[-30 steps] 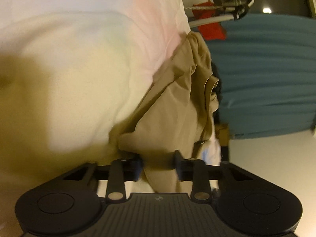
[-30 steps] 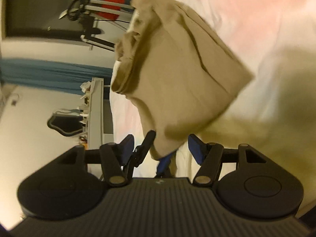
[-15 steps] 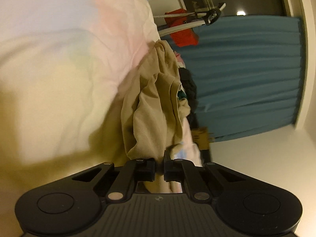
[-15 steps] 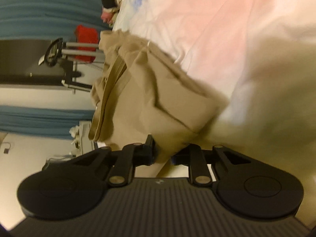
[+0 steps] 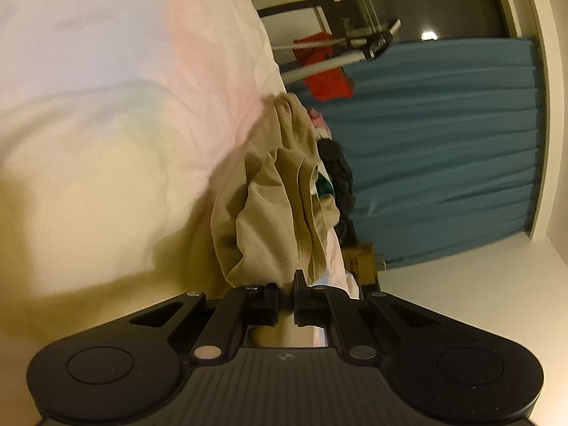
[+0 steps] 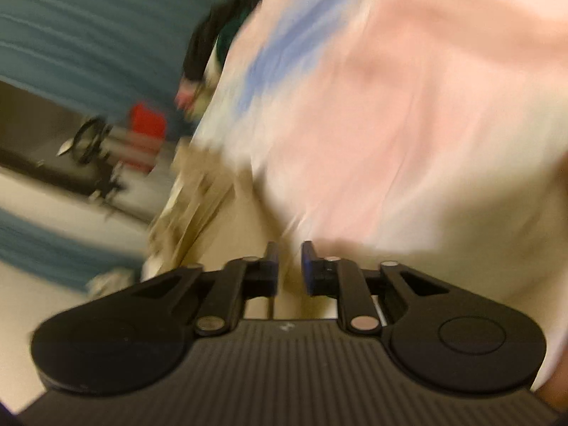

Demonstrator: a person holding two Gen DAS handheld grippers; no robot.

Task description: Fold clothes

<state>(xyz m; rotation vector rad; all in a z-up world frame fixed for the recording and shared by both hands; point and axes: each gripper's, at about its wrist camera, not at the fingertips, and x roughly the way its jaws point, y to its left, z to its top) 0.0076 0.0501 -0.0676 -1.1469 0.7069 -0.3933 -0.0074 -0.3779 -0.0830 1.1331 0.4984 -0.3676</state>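
Both the left gripper point(image 5: 286, 293) and the right gripper point(image 6: 288, 266) are pinching the tan garment point(image 5: 269, 213) over the bedsheet point(image 5: 106, 142); the right jaws are closing.

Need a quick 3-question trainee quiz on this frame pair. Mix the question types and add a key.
1. What is pinched by the left gripper?
2. What colour is the curtain behind the clothes pile? A) red B) teal blue C) yellow
3. True or false: a red item hangs on the rack in front of the curtain.

Key:
1. The tan garment. The jaws are shut on its bunched edge.
2. B
3. True
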